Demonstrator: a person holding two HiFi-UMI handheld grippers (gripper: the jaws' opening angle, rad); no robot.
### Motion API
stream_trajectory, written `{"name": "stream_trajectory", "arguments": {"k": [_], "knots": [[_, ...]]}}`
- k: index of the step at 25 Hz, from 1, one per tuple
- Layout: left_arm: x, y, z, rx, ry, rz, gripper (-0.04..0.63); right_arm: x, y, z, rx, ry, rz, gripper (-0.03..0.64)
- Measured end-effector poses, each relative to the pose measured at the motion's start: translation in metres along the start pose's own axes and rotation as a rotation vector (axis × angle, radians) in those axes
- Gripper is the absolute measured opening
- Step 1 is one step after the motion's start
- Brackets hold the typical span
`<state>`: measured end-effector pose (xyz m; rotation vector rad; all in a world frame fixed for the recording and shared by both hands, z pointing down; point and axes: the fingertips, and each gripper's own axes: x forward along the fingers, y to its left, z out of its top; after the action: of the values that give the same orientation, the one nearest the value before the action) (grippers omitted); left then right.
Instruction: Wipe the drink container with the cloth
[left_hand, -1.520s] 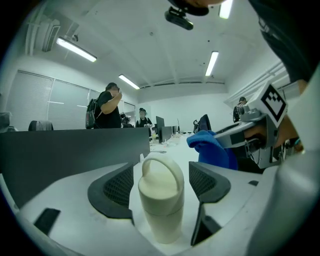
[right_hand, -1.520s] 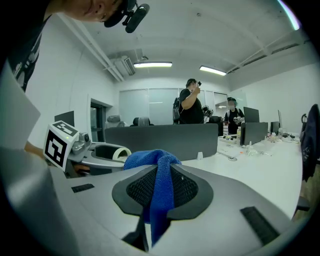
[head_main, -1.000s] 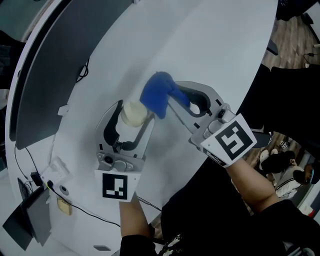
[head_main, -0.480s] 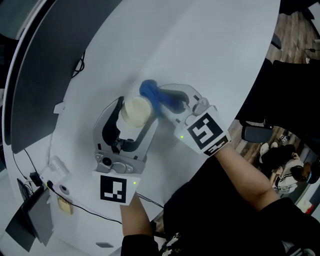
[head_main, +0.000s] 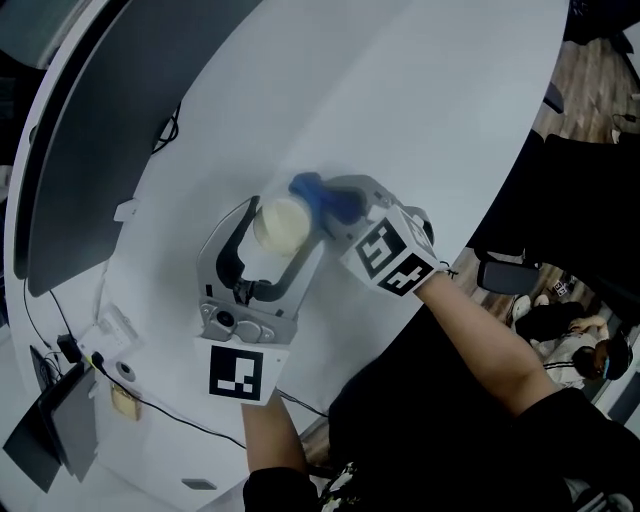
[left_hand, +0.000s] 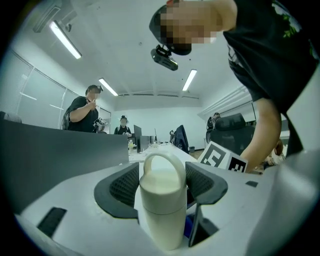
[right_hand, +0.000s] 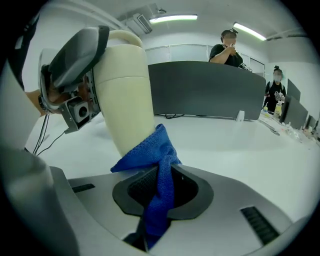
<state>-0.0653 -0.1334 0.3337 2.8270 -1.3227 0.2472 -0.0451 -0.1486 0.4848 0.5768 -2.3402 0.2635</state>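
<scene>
A wide white table (head_main: 400, 90) fills most of the head view, and a dark partition (head_main: 90, 130) runs along its far left edge. The person's two forearms reach in over the near edge, each hand holding a gripper.

The left gripper (head_main: 282, 222) lies not far in from that near edge, its square-marked cube (head_main: 238, 372) toward the person. Its jaws are closed on a cream drink bottle (head_main: 280, 222). In the left gripper view the black pads sit against either side of the bottle (left_hand: 160, 200), which has a loop handle on its lid. Whether the bottle's base rests on the table cannot be made out.

The right gripper (head_main: 335, 203) comes in from the right, its cube (head_main: 390, 255) tilted up, and its tip is just beside the bottle. Its jaws are pressed together on a blue cloth (head_main: 308, 188). In the right gripper view the cloth (right_hand: 152, 150) rises out of the pinch as a bunched fold, and its upper part touches the lower side of the bottle (right_hand: 125, 100), which leans across that view.

A thin black cable (head_main: 170, 130) lies near the partition. More cable and a small plug box (head_main: 125, 405) sit at the table's lower left corner.
</scene>
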Motion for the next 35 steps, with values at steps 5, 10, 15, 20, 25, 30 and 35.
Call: {"name": "stream_trajectory", "arguments": {"k": [5,10,15,20,25,30,35], "knots": [[-0.008,0.002,-0.001,0.021,0.093,0.134,0.288,0.0,0.0,-0.001,0.038,-0.022,0.029,0.041],[-0.009,0.011,0.0,-0.093,0.106,0.405,0.302,0.002,-0.001,-0.001,0.032,-0.037,0.024,0.041],[-0.003,0.017,0.001,-0.126,0.101,0.615,0.302,0.002,-0.001,0.0,0.029,-0.054,0.029,0.041],[-0.001,0.016,-0.01,-0.114,0.121,0.595,0.287,0.002,0.0,0.002,0.031,-0.079,0.027,0.043],[0.002,0.007,-0.008,-0.028,0.037,0.292,0.285,-0.01,-0.006,0.008,0.107,-0.135,0.036,0.043],[0.009,-0.006,0.0,0.031,-0.017,-0.031,0.286,-0.065,-0.036,0.057,0.186,-0.352,0.021,0.044],[0.01,-0.004,-0.002,-0.008,-0.023,-0.049,0.287,-0.097,-0.027,0.12,0.144,-0.546,0.175,0.043]]}}
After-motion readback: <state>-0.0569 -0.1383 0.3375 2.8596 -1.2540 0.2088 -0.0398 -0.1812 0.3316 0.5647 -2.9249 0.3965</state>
